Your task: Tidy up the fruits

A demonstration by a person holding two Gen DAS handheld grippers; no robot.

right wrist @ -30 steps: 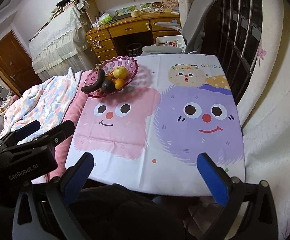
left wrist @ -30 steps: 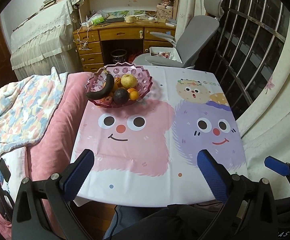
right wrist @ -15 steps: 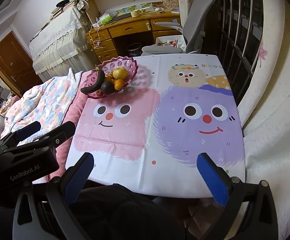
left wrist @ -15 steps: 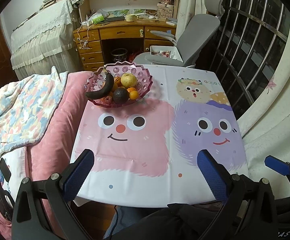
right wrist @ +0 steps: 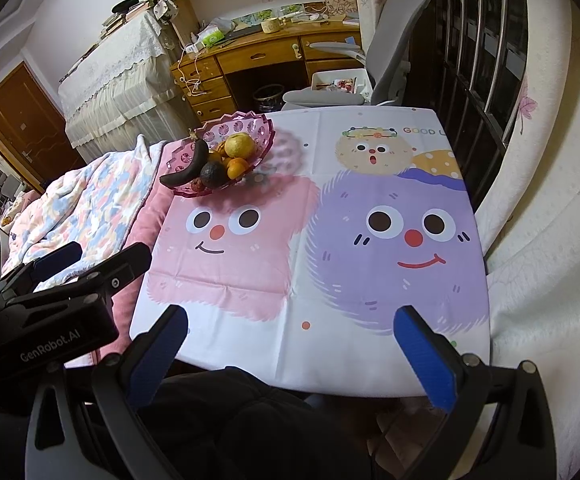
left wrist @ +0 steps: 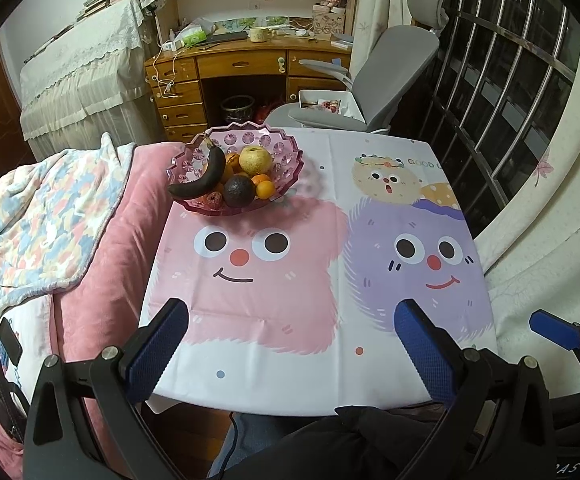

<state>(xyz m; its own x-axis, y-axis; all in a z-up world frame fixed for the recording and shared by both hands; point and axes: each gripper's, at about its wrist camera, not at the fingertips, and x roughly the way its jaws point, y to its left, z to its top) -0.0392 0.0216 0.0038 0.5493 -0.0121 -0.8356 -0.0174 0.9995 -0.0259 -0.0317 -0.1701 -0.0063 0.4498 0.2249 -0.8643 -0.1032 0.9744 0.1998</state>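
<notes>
A pink glass bowl (left wrist: pixel 290 160) (right wrist: pixel 263 136) stands at the table's far left corner. It holds a blackened banana (left wrist: pixel 205 176) (right wrist: pixel 185 168), a yellow pear-like fruit (left wrist: pixel 254 159) (right wrist: pixel 240 145), a dark avocado (left wrist: pixel 238 190) (right wrist: pixel 212 173), small oranges (left wrist: pixel 265 189) (right wrist: pixel 237 168) and a reddish fruit (left wrist: pixel 213 200). My left gripper (left wrist: pixel 290 348) hangs open over the near table edge, far from the bowl, with nothing between its blue pads. My right gripper (right wrist: pixel 290 352) is open too, empty, at the near edge. The left gripper's body (right wrist: pixel 49 300) shows at the right wrist view's left.
The table wears a cartoon cloth (left wrist: pixel 330 264) with pink and purple faces. A pink bed with a patterned blanket (left wrist: pixel 41 220) borders the left side. A grey office chair (left wrist: pixel 374 80) and a wooden desk (left wrist: pixel 249 64) stand behind; a barred window (left wrist: pixel 510 92) and curtain lie right.
Both grippers stay open and nearly still. The view has shifted only very slightly; the bowl and fruits have not moved.
</notes>
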